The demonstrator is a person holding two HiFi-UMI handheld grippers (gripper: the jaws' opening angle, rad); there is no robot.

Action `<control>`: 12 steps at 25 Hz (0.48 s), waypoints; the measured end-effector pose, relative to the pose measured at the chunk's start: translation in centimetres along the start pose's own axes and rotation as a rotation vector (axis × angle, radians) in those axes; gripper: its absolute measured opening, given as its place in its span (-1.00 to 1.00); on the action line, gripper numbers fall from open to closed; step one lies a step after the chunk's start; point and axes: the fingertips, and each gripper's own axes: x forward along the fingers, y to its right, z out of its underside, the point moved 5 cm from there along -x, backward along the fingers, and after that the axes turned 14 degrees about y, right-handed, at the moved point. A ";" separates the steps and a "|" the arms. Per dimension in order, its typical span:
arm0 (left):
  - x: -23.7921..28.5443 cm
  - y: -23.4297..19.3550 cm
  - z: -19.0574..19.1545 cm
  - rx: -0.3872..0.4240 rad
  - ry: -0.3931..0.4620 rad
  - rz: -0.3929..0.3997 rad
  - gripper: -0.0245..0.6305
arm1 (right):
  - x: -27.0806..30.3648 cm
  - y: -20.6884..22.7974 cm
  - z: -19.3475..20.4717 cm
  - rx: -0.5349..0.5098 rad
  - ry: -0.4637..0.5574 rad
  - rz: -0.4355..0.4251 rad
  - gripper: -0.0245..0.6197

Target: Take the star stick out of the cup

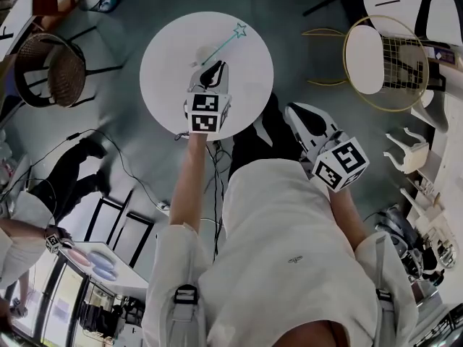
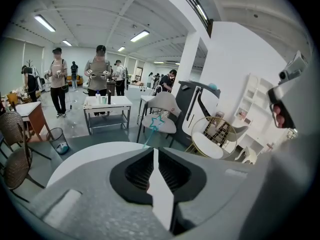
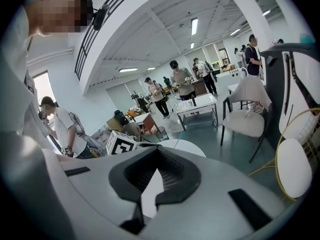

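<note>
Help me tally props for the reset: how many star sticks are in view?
1. The star stick is over the round table. It starts beside the tip of the left gripper, with its star toward the far edge. The gripper could hide another.

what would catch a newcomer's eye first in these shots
The teal star stick stands out most. It slants over the round white table at the top of the head view, and its lower end appears pinched in the closed tips of the left hand-held gripper. The right hand-held gripper is shut and empty, off the table's right edge.
</note>
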 end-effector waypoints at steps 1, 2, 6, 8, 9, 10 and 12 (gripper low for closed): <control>0.3 0.0 0.0 -0.001 -0.001 0.001 -0.88 | -0.1 0.1 0.0 0.001 -0.001 0.002 -0.90; 0.5 0.0 0.0 -0.001 -0.002 0.002 -0.88 | -0.1 0.2 0.0 0.004 0.000 0.005 -0.90; 1.5 -0.2 0.4 -0.001 -0.012 -0.003 -0.78 | -0.3 0.8 0.1 0.018 0.011 0.014 -0.90; 1.8 -0.4 0.6 0.003 -0.024 -0.008 -0.76 | -0.4 1.0 0.2 0.024 0.009 0.024 -0.90; 1.9 -0.5 0.8 0.006 -0.032 -0.009 -0.75 | -0.6 1.0 0.2 0.027 0.007 0.031 -0.90; 2.0 -0.6 0.9 0.009 -0.040 -0.009 -0.74 | -0.6 1.1 0.3 0.030 0.006 0.036 -0.90; 2.3 -0.8 1.2 0.015 -0.052 -0.009 -0.73 | -0.7 1.2 0.4 0.033 0.008 0.036 -0.90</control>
